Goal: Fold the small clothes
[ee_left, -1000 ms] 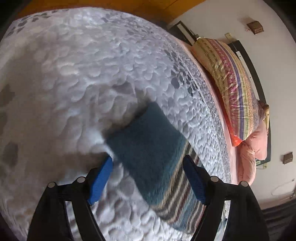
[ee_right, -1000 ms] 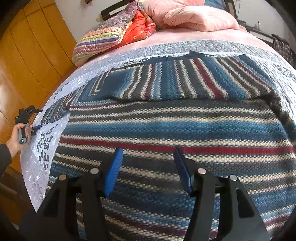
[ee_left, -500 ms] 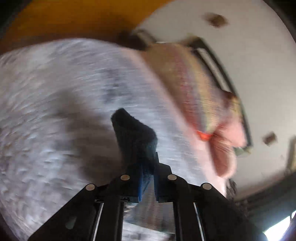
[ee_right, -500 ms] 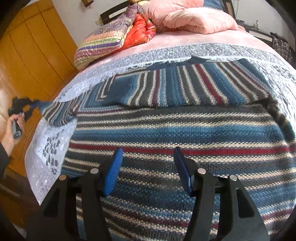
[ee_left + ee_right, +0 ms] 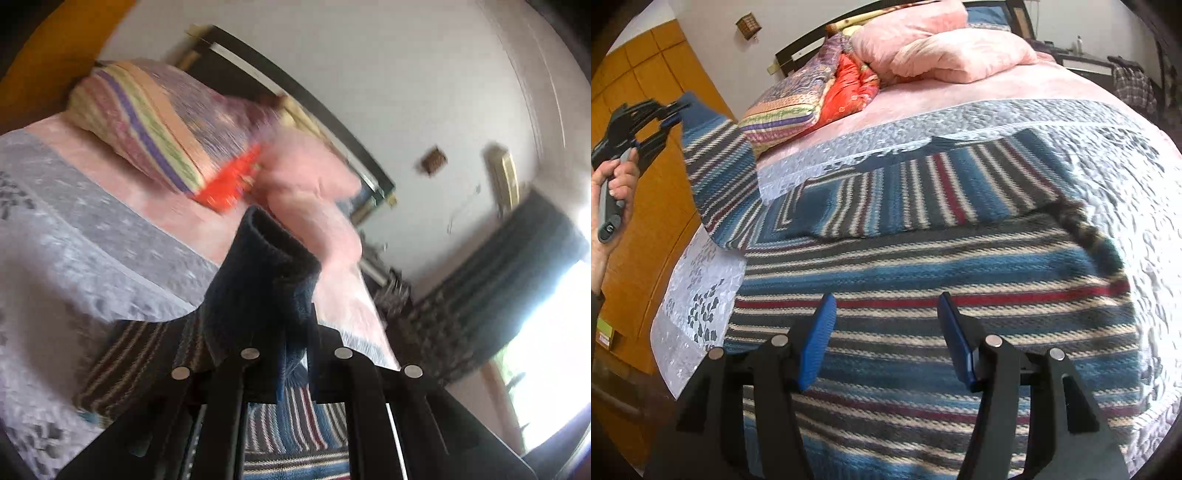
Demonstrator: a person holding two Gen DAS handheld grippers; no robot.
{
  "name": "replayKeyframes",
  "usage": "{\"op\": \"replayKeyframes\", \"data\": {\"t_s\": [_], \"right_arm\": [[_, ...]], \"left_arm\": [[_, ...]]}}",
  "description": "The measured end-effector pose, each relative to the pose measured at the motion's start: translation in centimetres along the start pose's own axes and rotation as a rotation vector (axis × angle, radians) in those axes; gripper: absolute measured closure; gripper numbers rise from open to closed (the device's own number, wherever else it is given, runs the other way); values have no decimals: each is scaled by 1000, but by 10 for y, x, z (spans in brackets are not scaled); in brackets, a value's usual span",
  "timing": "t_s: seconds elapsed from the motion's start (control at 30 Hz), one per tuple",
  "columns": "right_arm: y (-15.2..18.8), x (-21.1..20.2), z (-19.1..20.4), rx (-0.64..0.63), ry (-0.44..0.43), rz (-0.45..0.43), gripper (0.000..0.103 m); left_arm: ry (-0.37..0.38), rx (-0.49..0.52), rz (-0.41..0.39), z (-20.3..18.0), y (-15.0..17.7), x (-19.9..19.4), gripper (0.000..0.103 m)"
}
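A striped knit sweater (image 5: 923, 266) in blue, cream and red lies flat across the bed. Its left sleeve (image 5: 716, 173) is lifted high off the quilt at the left. My left gripper (image 5: 295, 325) is shut on the dark blue cuff (image 5: 273, 273) of that sleeve; in the right wrist view a hand holds this gripper (image 5: 674, 110) up in the air. My right gripper (image 5: 886, 325) hovers open over the sweater's lower body, with nothing between its blue pads (image 5: 816, 339).
A grey quilted bedspread (image 5: 1137, 206) covers the bed. Striped, red and pink pillows (image 5: 945, 55) pile at the headboard. An orange wooden wardrobe (image 5: 639, 92) stands along the left side. A window (image 5: 546, 350) glares bright in the left wrist view.
My left gripper shut on the sleeve cuff and lifted it up off the quilt, swinging toward the sweater body. The right gripper stayed open above the sweater.
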State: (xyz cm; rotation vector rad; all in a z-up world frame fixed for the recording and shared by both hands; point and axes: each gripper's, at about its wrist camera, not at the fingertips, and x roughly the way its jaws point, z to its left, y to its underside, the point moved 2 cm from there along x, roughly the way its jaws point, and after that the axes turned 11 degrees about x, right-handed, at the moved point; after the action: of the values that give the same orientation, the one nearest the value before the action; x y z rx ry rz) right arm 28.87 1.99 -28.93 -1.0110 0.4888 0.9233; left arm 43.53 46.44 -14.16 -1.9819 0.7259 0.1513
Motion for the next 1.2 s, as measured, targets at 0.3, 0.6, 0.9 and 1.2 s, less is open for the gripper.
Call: {"op": "replayKeyframes", "data": {"t_s": [0.3, 0.6, 0.9, 1.2], "right_arm": [[-6, 6, -48, 65, 46, 21, 46], [-59, 21, -70, 190, -53, 102, 38], [-138, 153, -86, 608, -317, 394, 54], [-144, 191, -75, 634, -186, 456, 67]], "left_arm": [[6, 97, 215, -70, 106, 136, 95], [-14, 160, 404, -70, 198, 193, 45], [-26, -27, 242, -8, 242, 62, 26], [16, -124, 225, 28, 257, 50, 25]]}}
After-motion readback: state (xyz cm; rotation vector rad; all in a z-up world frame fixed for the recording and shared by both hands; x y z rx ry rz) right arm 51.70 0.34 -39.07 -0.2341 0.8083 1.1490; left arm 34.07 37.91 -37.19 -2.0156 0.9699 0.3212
